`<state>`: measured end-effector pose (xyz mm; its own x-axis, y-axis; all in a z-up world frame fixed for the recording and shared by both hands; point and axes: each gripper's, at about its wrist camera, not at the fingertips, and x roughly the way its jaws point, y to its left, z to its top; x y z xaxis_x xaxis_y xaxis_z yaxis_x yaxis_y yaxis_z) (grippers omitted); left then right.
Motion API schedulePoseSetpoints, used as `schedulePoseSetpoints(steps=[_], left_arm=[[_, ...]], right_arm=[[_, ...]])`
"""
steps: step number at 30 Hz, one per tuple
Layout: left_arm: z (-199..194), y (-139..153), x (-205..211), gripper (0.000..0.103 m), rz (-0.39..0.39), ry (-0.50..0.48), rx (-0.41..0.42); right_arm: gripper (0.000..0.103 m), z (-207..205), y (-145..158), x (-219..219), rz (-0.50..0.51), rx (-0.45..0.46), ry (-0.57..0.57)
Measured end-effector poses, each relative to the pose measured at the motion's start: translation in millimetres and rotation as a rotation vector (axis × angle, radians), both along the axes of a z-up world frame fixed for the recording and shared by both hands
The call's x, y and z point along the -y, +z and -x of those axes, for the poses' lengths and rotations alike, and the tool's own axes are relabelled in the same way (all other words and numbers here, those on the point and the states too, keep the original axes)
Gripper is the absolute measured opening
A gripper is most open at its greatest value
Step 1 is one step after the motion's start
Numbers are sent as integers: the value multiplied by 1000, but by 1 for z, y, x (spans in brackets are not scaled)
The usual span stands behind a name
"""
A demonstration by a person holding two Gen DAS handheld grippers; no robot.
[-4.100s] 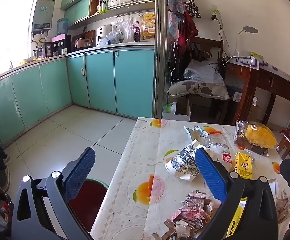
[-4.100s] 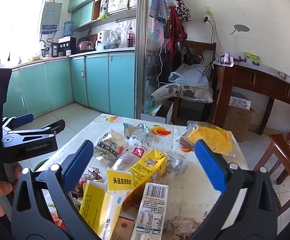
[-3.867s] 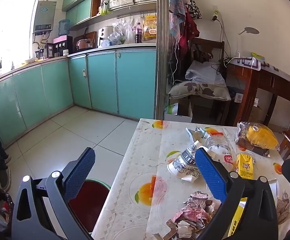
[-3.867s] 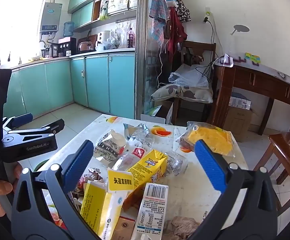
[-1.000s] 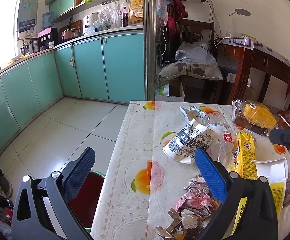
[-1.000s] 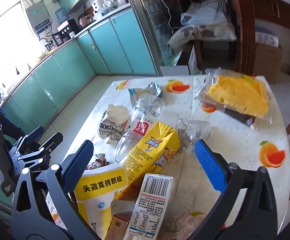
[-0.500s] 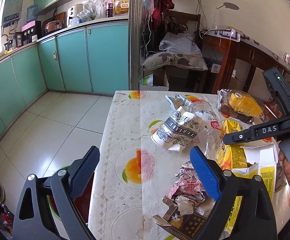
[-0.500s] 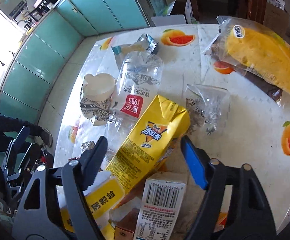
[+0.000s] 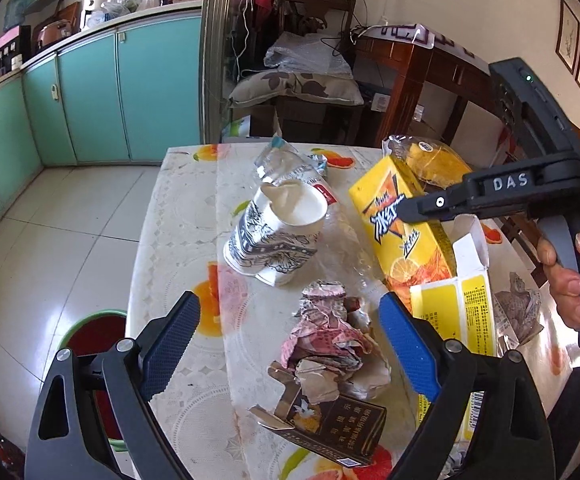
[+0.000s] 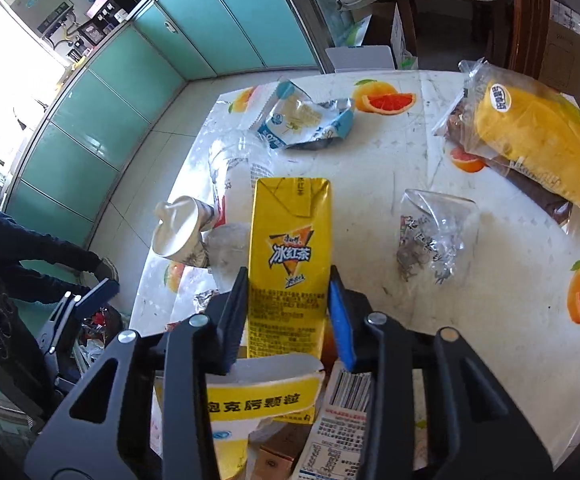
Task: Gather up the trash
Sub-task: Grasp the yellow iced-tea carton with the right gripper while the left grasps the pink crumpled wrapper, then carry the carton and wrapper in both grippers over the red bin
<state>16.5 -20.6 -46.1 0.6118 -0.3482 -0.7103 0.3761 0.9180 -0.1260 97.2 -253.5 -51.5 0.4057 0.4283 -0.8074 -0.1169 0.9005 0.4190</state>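
My right gripper (image 10: 288, 308) is shut on a yellow iced-tea carton (image 10: 290, 248), which also shows in the left wrist view (image 9: 402, 232) among the trash on the table. My left gripper (image 9: 288, 344) is open and empty above a crumpled paper wad (image 9: 330, 340) and a dark cigarette box (image 9: 330, 428). A crushed paper cup (image 9: 278, 236), a flattened clear bottle (image 10: 230, 168), a blue-white wrapper (image 10: 302, 120), a clear plastic bag (image 10: 430, 236) and an open yellow-white box (image 9: 458, 308) lie around.
The table (image 10: 490, 320) has a fruit-print cloth. A green-rimmed red bin (image 9: 94, 332) stands on the floor at its left edge. A packaged yellow cake (image 10: 530, 140) lies at the far right. Teal cabinets (image 9: 90, 92) and a chair (image 9: 302, 80) stand behind.
My right gripper has moved down and closed on the yellow carton. My left gripper has moved forward over the table toward the paper wad and stays open.
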Motion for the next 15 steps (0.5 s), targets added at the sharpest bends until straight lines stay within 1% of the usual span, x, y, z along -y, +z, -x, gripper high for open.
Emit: schedulePoseSetpoints(steps=[1,3,4,8,10,12,13,14,15], left_arm=[[-2,-4,3,73,0,-10,-15],[-7,-12,9,65,-1,-14,-43],[-9,-16,11,58,4,-14,-59],[-18,-29,14,44,48,-20,-124],[-19,-31,14,27,68,-28,-131],[-19,-28,13,22,82,-27,-125],[-18,-27,13,10,88,-29,-118],[-18,-25,11,10,94,-27,-112],[-17,-23,10,7,102,-21,-106]], right_arm=[[37,2,6,2,-5,22,-8],[37,6,20,9,-6,86,-31],[37,9,27,12,5,124,-47],[37,23,48,14,131,271,-92],[37,30,56,13,192,336,-103],[37,38,65,12,248,407,-113],[37,41,69,11,264,433,-115],[37,43,73,12,272,453,-117],[37,44,77,13,265,466,-118]])
